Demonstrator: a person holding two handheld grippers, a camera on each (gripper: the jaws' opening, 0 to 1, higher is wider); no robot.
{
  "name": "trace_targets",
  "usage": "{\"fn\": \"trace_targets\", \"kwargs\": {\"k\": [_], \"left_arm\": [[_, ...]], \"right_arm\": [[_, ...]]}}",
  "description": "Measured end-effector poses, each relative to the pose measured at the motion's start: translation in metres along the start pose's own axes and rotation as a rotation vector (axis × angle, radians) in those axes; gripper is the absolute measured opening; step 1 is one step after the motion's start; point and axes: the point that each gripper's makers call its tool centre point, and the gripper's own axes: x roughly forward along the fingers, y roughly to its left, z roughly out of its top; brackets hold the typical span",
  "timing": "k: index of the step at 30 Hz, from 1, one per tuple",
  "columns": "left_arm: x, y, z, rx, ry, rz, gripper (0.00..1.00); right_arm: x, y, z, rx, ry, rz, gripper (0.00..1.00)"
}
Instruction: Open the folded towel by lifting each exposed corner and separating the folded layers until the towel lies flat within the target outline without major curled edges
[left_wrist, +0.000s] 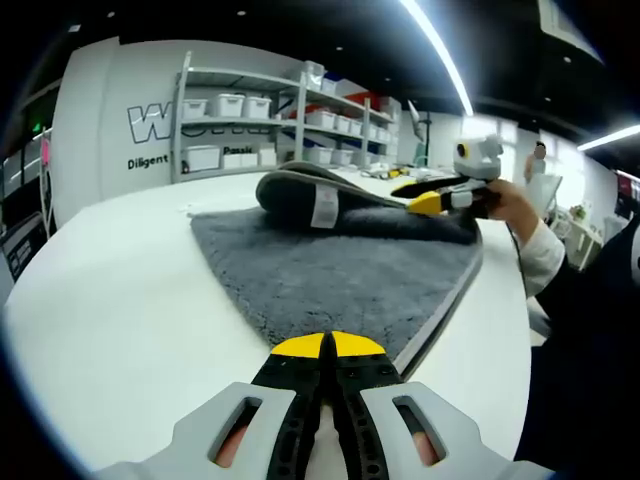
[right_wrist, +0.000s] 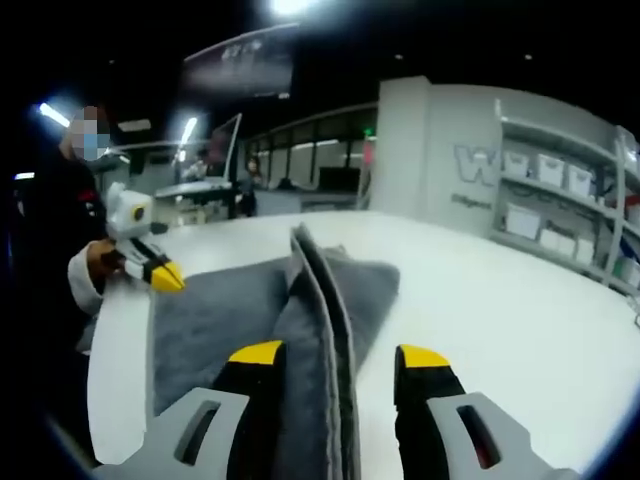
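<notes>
So the grey towel (left_wrist: 330, 270) is spread on the white table (left_wrist: 120, 300), far end still folded up into a hump (white tag showing on it). Left gripper (left_wrist: 328, 347) has its jaws pressed together with nothing between them, right at the towel's near corner. Right gripper (right_wrist: 340, 355) sits with jaws apart around a raised towel fold.
</notes>
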Motion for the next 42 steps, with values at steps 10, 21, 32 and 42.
{"fn": "trace_targets", "kwargs": {"k": [10,21,32,42], "left_arm": [[0.0,-0.001,0.0,-0.003,0.002,0.0,0.01],[0.0,-0.002,0.0,0.006,0.002,0.004,0.01],[0.0,-0.003,0.0,0.012,0.003,0.009,0.01],[0.0,-0.003,0.0,0.006,0.004,0.007,0.01]], "right_arm": [[0.008,-0.007,0.005,0.0,-0.018,0.014,0.35],[0.021,-0.005,-0.007,0.149,-0.058,0.069,0.24],[0.019,0.004,-0.007,0.165,-0.064,0.072,0.0],[0.01,-0.006,-0.004,0.151,-0.039,-0.028,0.0]]}}
